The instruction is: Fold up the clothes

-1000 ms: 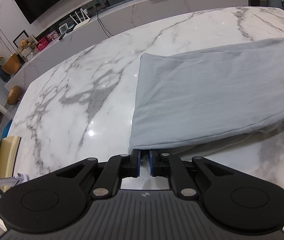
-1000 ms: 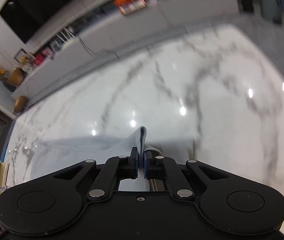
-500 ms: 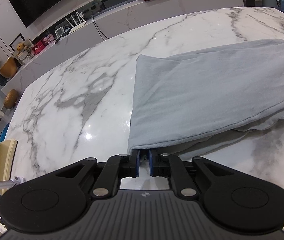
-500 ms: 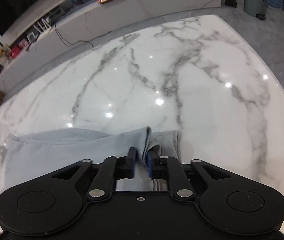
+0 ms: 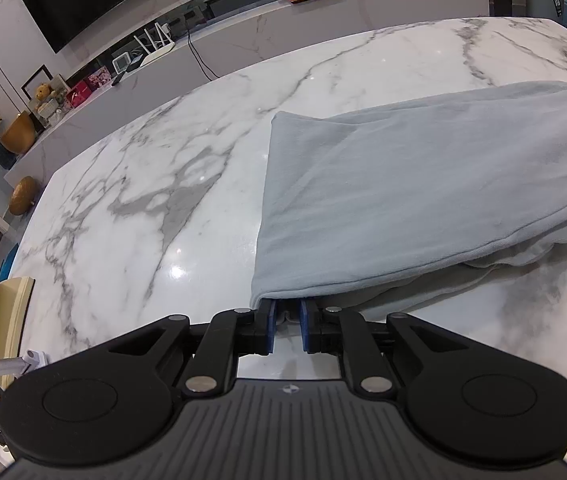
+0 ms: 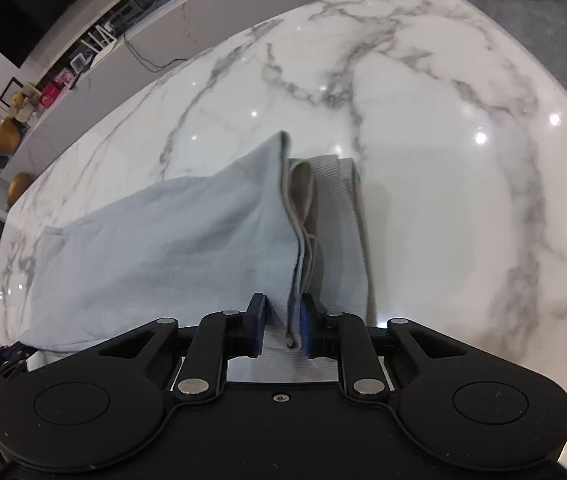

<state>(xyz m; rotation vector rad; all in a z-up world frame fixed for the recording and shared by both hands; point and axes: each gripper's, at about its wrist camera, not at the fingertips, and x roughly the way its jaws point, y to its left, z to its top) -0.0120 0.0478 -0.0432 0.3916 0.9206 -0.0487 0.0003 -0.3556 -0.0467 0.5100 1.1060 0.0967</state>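
The grey cloth [image 5: 423, 184] lies folded on the white marble table [image 5: 143, 200], filling the right side of the left wrist picture, with lots of bare table to its left and behind it. The left gripper [image 5: 286, 322] at the bottom middle is almost together, pinching the cloth's near corner. In the right wrist picture, the right gripper [image 6: 282, 330] has just been closing, with the cloth's edge [image 6: 295, 248] between its jaws and a small gap on the left side.

Black tongs [image 5: 286, 326] with blue pads [image 5: 270, 326], silver screws.
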